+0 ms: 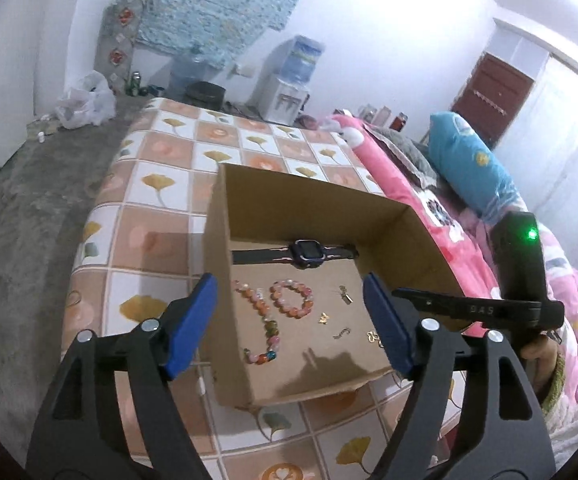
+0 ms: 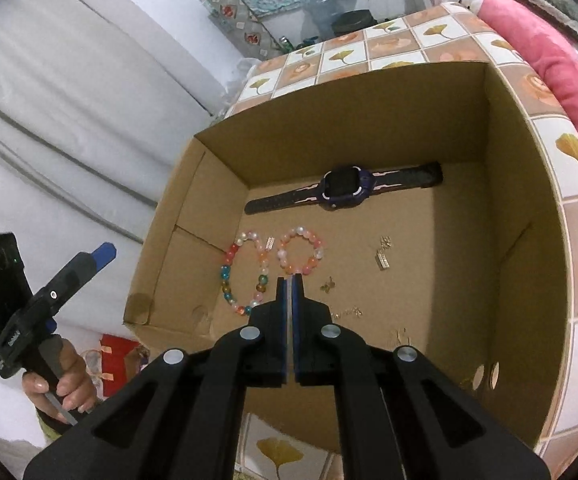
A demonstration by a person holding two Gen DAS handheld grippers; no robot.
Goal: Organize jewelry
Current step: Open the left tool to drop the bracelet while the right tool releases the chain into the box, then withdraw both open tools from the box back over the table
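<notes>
Several tiny gold pieces [image 2: 383, 258] indistinct, cardboard box [image 2: 521, 184] partly cropped

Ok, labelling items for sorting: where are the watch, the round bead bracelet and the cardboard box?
watch [image 2: 342, 190]: right wrist view, on its dark face.
round bead bracelet [image 2: 315, 259]: right wrist view, on a bead of its right side.
cardboard box [image 2: 501, 184]: right wrist view, on its right inner wall.

A white water dispenser [image 1: 289, 92] with a blue bottle stands beyond the tile-patterned bed [image 1: 161, 184]; a blue pillow [image 1: 473, 160] lies on pink bedding [image 1: 401, 184].
</notes>
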